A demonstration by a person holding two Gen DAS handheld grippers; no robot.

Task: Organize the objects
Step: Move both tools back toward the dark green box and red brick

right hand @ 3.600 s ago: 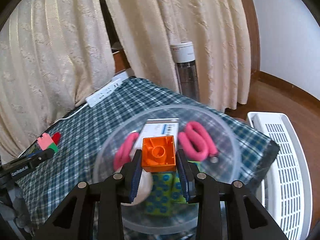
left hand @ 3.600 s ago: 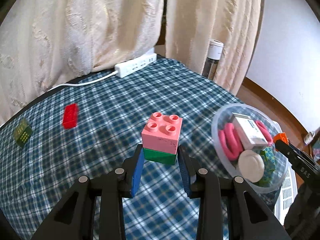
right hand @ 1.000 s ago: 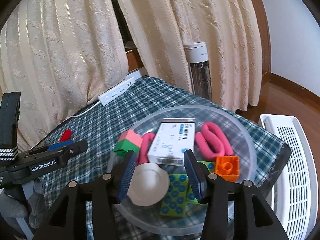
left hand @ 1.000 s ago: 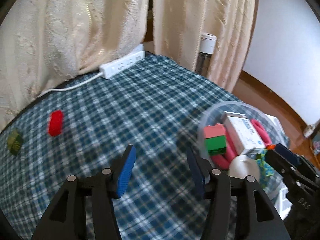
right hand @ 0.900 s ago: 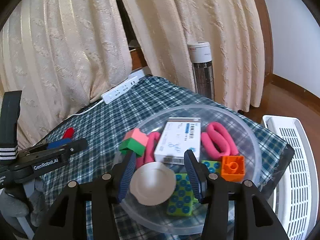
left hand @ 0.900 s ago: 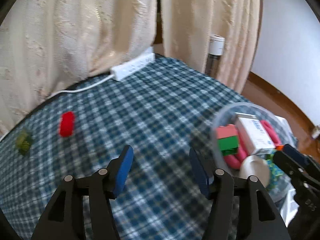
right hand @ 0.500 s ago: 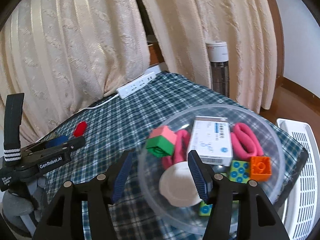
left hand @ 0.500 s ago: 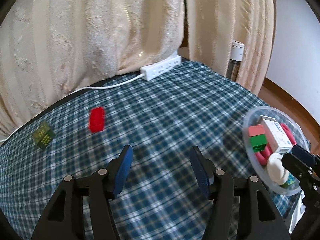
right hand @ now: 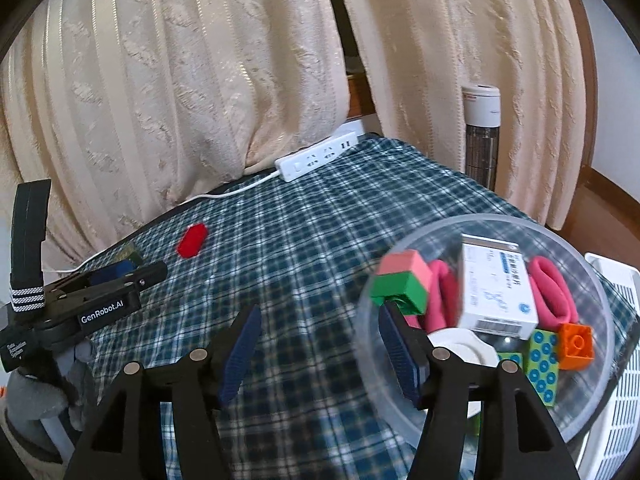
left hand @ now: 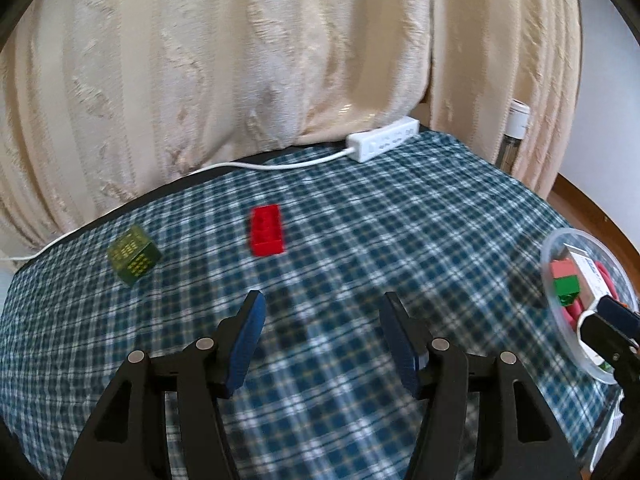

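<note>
A red brick (left hand: 267, 231) and a dark green cube with yellow dots (left hand: 135, 257) lie on the checked tablecloth, beyond my left gripper (left hand: 322, 304). That gripper hangs open over bare cloth with nothing between its pads. At the table's right end stands a clear bowl (right hand: 480, 220) holding a pink-on-green brick stack (right hand: 404, 280), a white box (right hand: 494, 292), pink loops (right hand: 554, 292), an orange brick (right hand: 576, 346), a white disc and a dotted block. My right gripper (right hand: 319, 314) is open and empty, its right finger in front of the bowl's near-left rim.
A white power strip (left hand: 382, 144) and its cable lie along the far table edge under cream curtains. A tall grey and white cylinder (right hand: 482, 136) stands off the table's right corner, and a white slatted rack (right hand: 624, 360) sits beyond the bowl.
The pink-green stack and the orange brick, held earlier, now lie in the bowl. Both grippers have swung left away from it; the red brick and green cube are nearer. The right jaws stand wider.
</note>
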